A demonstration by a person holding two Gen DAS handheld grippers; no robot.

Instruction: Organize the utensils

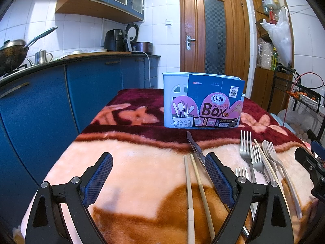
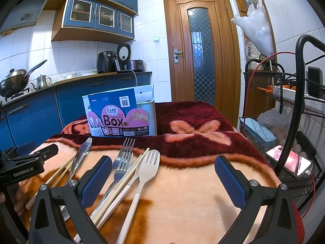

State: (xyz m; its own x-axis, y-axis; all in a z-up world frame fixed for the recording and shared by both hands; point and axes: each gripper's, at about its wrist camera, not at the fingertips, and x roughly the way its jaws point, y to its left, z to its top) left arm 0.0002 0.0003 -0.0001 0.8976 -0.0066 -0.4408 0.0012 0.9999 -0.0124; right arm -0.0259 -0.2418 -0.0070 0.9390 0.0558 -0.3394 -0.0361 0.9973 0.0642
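Lengthwise, chopsticks (image 1: 190, 193) and forks (image 1: 246, 152), tips toward box (image 1: 203, 103).

Plush blanket (image 1: 132, 172) in pale peach and burnt orange near, deep maroon with pink flower shapes far. Pale blue utensil box (image 1: 169, 93) with a navy and pink printed sleeve (image 1: 215, 105), dark "Box" lettering. Cream chopsticks (image 1: 190, 185), silver forks (image 1: 246, 150), off-white plastic fork (image 2: 149, 167), silvery knife (image 2: 81, 156). Black grippers, left (image 1: 158, 174) and right (image 2: 162, 178), with blue cross-hatched pads (image 1: 99, 179). Blue cabinets (image 1: 91, 85) far left, white tiled wall (image 1: 81, 30), brown wooden door (image 1: 213, 30) with checkered glass.
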